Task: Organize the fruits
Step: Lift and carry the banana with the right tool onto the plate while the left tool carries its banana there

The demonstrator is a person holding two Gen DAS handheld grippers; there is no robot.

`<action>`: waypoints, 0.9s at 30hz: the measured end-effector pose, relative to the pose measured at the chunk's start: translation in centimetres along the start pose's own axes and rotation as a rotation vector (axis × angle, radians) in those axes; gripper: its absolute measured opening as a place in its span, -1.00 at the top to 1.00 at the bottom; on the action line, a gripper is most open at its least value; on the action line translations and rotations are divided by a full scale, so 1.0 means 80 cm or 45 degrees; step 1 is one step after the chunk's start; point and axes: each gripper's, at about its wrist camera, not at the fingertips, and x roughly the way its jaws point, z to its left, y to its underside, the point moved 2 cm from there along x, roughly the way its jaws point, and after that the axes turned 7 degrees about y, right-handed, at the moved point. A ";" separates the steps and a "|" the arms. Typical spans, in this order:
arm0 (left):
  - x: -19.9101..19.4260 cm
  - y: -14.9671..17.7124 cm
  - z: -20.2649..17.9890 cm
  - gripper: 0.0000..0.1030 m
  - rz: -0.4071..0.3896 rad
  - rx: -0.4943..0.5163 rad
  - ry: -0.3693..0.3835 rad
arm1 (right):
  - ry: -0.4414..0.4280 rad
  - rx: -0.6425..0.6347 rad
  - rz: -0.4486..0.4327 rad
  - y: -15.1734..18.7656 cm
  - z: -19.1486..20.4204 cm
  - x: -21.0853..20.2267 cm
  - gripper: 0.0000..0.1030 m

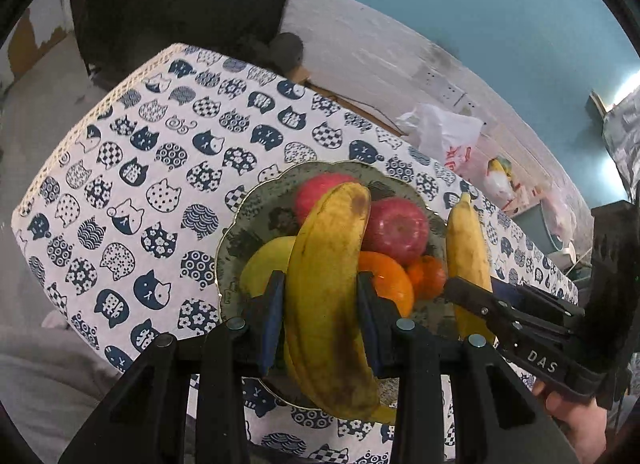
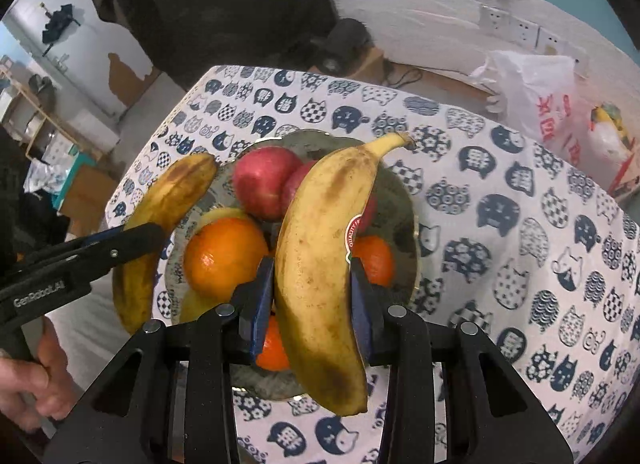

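Note:
Two spotted yellow bananas hang over a dark patterned plate (image 1: 234, 242) (image 2: 404, 200) of fruit. My left gripper (image 1: 322, 284) is shut on one banana (image 1: 328, 284), which also shows at the left of the right wrist view as the banana (image 2: 168, 200). My right gripper (image 2: 312, 270) is shut on the other banana (image 2: 320, 256), with a sticker on it, seen at the right of the left wrist view as the banana (image 1: 466, 252). On the plate lie red apples (image 1: 394, 230) (image 2: 264, 182), oranges (image 1: 390, 284) (image 2: 224, 256) and a yellow-green fruit (image 1: 266, 264).
The plate sits on a table under a cat-print cloth (image 1: 132, 192) (image 2: 520, 232) with a lace edge at the left. White plastic bags (image 1: 448, 136) (image 2: 536, 104) lie past the far edge. A hand (image 1: 576, 416) (image 2: 36, 376) holds each gripper's handle.

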 end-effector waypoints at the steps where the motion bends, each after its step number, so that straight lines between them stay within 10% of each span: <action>1: 0.004 -0.001 0.003 0.32 0.006 -0.006 0.001 | -0.003 -0.001 0.000 -0.001 0.002 0.001 0.33; 15: 0.032 0.004 0.023 0.25 0.045 -0.060 -0.036 | -0.055 0.018 0.035 -0.002 0.009 0.025 0.21; 27: 0.033 0.004 0.036 -0.39 0.044 -0.106 -0.115 | -0.041 -0.015 0.030 0.002 0.015 0.012 0.01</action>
